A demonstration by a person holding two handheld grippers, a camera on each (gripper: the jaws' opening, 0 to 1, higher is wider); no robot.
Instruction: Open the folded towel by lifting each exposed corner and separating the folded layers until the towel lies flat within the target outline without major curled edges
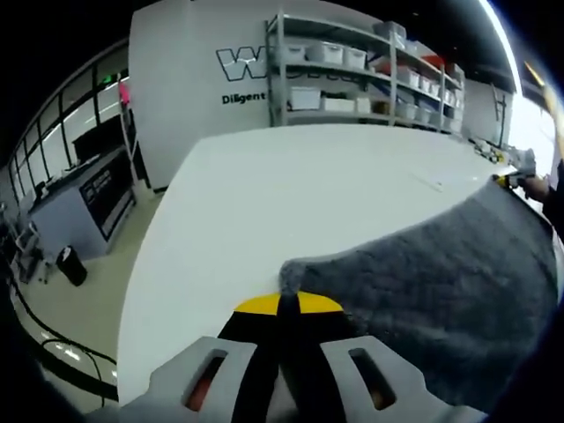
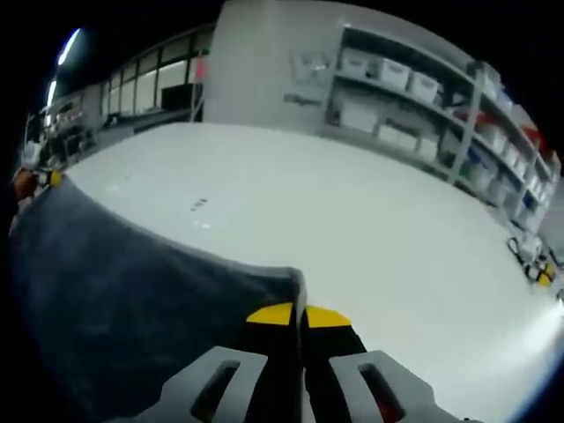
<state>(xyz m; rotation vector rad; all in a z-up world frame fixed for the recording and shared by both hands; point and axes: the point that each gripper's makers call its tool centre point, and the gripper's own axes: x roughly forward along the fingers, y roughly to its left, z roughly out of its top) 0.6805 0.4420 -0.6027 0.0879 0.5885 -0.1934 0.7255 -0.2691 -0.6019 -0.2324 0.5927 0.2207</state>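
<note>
**Two grippers hold the towel by its corners**

On the left, the left gripper (image 1: 288,308) pinches one corner of the gray towel (image 1: 441,291). Between them, the towel hangs stretched over the white desk (image 1: 291,194). On the right, the right gripper (image 2: 300,314) pinches another corner, probably so the towel lays down flat.

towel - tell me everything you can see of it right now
The towel is dark grey, fuzzy cloth spread out across the white table. Each gripper pinches one corner: the left gripper and the right gripper are both shut on it. The edge between them sags in a curve.
</note>
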